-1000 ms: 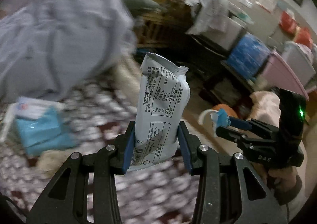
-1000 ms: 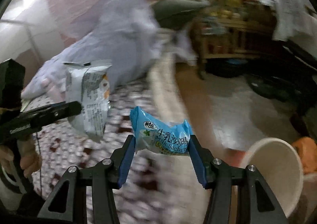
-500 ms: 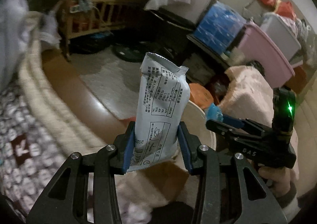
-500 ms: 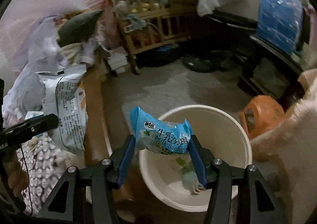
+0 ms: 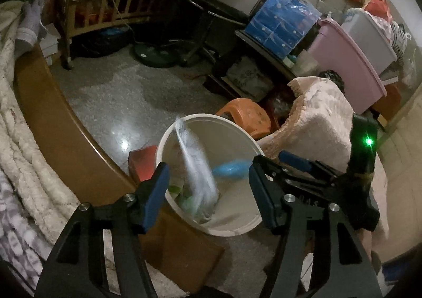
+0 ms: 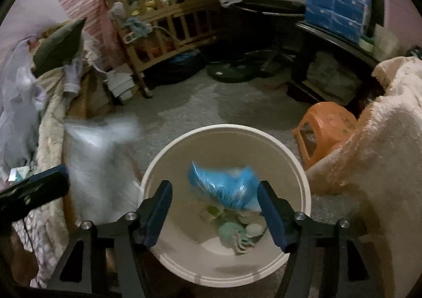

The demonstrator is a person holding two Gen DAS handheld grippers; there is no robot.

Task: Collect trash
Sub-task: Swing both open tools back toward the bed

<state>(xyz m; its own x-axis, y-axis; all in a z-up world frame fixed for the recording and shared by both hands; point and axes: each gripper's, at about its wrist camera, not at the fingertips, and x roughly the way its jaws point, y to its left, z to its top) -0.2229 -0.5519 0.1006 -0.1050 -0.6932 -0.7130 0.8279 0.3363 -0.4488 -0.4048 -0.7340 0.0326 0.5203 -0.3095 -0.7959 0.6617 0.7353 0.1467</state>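
A white round bin [image 5: 238, 137] [image 6: 295, 161] stands on the floor below both grippers, with green and white scraps at its bottom. My left gripper [image 5: 207, 187] hangs over its near rim, jaws opening. A blurred grey-white wrapper [image 5: 195, 166] [image 6: 97, 155] falls free between the jaws into the bin, clear of the pads. My right gripper [image 6: 215, 209] [image 5: 269, 161] is above the bin's middle, jaws also opening. The blue snack packet [image 6: 224, 187] [image 5: 229, 169] drops loose between them, blurred.
A brown wooden bed edge [image 5: 52, 118] with a cream blanket [image 5: 23, 166] runs along the left. An orange stool [image 6: 327, 132] and a pink fluffy cover [image 6: 382, 145] crowd the bin's right. A wooden crib [image 6: 163, 24], fan base and storage boxes line the back.
Both grippers swung from over the bed to above the bin, then spread their jaws. The grey-white wrapper and the blue packet, held before, now fall loose.
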